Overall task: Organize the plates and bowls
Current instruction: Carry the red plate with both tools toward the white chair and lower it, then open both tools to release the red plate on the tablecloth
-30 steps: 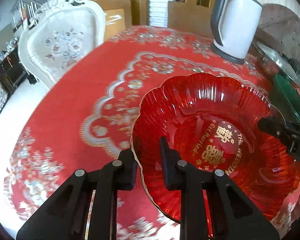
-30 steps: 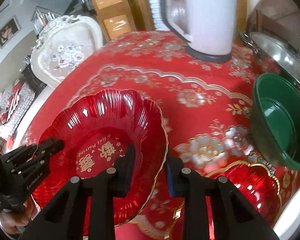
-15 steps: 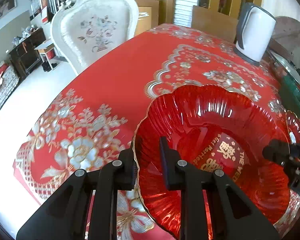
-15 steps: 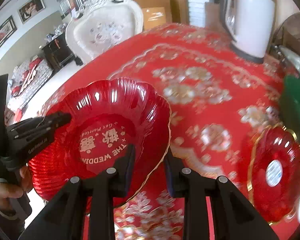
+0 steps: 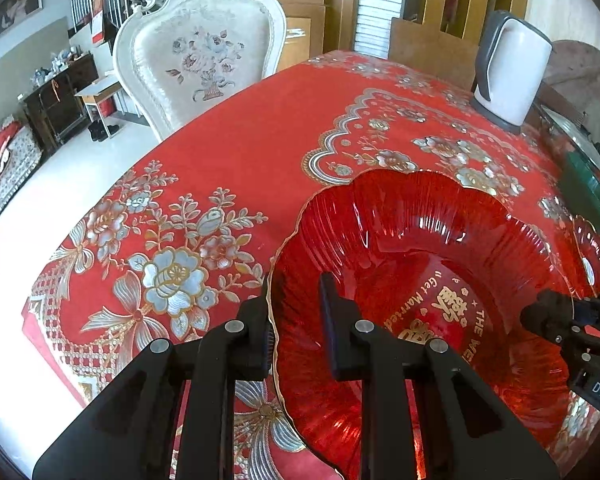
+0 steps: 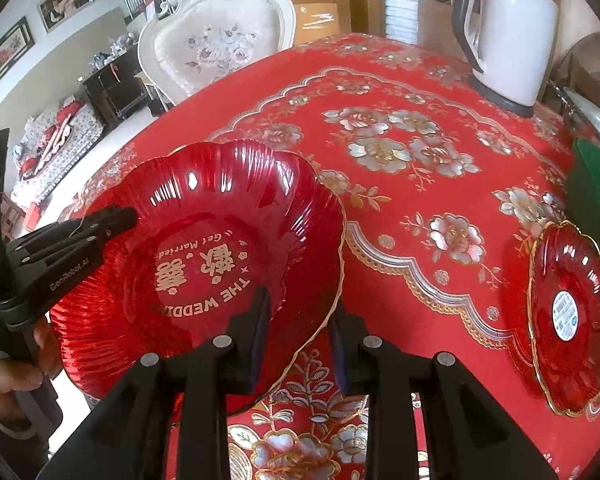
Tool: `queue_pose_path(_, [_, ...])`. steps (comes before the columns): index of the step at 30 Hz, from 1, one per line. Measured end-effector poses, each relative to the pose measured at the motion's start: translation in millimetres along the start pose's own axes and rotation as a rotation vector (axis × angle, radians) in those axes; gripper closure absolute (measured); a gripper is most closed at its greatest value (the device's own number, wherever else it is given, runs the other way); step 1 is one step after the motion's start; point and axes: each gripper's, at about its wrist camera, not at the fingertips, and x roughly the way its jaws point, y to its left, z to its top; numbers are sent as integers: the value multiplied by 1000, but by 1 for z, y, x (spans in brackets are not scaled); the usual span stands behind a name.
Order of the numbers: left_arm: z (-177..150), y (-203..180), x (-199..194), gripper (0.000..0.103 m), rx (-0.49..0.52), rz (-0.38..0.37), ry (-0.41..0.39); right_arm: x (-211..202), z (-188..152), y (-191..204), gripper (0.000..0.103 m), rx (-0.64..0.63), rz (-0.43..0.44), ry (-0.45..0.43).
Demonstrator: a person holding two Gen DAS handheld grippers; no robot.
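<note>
Red floral tablecloth [image 5: 236, 140], both jaws pinching red plate [image 5: 420, 248] rim, lettered "THE WEDDING", "Get Married"

A scalloped red glass plate [image 5: 400, 248] with gilt lettering is pinched at its near-left rim by the left gripper [image 5: 296, 312] and at its right rim by the right gripper [image 5: 540, 316] — above a floral red tablecloth [image 5: 228, 148], with a white kettle [image 5: 508, 68] and an ornate white chair [image 5: 200, 48] seen beyond.

Glossy ribbed red bowl [image 5: 420, 240], embroidered cloth [image 5: 228, 152]
</note>
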Motion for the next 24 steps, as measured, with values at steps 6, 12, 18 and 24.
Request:
queue_pose_path(6, [-5, 2, 2, 82, -29, -10, 3, 1, -6, 0, 75, 16, 13, 1])
queue_pose_path(12, [-12, 13, 1, 78, -77, -46, -21, 2, -9, -6, 67, 81, 49, 18])
queue_pose_path(18, [-11, 19, -15, 53, -62, -22, -68, -9, -16, -19, 59, 140, 53, 10])
queue_pose_path(24, [-6, 9, -41, 52, -1, -3, -130, -29, -19, -28, 55, 177, 67, -31])
